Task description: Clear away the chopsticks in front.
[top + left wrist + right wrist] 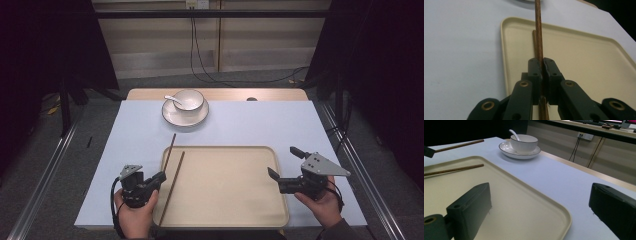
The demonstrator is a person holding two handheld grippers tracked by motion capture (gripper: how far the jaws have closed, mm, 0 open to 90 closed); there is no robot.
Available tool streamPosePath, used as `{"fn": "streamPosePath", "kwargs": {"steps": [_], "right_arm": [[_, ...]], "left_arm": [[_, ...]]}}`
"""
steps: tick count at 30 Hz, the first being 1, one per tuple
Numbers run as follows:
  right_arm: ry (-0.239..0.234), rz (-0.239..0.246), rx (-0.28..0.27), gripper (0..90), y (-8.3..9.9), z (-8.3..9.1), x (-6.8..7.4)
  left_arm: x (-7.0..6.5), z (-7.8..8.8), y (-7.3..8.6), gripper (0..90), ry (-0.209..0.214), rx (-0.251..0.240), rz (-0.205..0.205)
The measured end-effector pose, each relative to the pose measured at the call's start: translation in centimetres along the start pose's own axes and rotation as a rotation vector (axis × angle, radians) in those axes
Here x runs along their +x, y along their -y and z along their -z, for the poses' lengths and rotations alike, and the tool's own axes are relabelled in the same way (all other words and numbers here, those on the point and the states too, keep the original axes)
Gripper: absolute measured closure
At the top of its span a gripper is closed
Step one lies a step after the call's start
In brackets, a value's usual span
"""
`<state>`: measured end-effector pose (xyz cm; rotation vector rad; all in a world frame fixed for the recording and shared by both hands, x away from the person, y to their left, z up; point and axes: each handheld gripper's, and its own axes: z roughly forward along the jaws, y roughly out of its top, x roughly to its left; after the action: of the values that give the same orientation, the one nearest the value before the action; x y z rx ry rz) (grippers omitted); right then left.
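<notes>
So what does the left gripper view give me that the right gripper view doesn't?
Left gripper view: the left gripper with its jaws shut on one chopstick.
Right gripper view: the bowl with its spoon on a plate, and the right gripper with its jaws wide open.
Both: the beige tray and the second chopstick lying in it.

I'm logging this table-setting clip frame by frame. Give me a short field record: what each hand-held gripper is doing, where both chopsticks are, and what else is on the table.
left hand-held gripper: shut on held chopstick
right hand-held gripper: open, empty, over the tray's right edge
other chopstick: lying in tray, left side
bowl: on plate at far edge, spoon inside
</notes>
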<state>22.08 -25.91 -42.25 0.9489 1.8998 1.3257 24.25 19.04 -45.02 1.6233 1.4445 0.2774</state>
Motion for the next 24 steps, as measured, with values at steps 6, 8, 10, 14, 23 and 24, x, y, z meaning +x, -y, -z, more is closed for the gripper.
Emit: {"fn": "streamPosePath", "kwargs": {"steps": [6, 8, 10, 14, 23, 24], "right_arm": [[-0.008, 0.003, -0.001, 3.8, 0.0, 0.0, 0.0], [-0.004, -0.001, -0.001, 3.7, 0.0, 0.0, 0.0], [-0.004, -0.001, 0.0, 3.8, 0.0, 0.0, 0.0], [-0.004, 0.005, 0.001, 3.7, 0.0, -0.1, 0.1], [-0.007, 0.004, 0.003, 3.7, 0.0, -0.1, 0.1], [-0.005, 0.005, 0.003, 3.8, 0.0, -0.1, 0.1]], "left_arm": [[0.1, 0.2, 1.1, 85.0, -0.016, 0.04, -0.002], [0.1, 0.3, 1.2, 85.0, -0.013, 0.039, -0.003], [0.1, 0.4, 1.3, 85.0, -0.022, 0.045, -0.004], [0.1, 0.2, 1.4, 85.0, -0.007, 0.07, -0.01], [0.0, -0.1, 1.9, 85.0, -0.021, 0.12, -0.009], [0.0, -0.1, 1.9, 84.9, -0.021, 0.12, -0.009]]}}
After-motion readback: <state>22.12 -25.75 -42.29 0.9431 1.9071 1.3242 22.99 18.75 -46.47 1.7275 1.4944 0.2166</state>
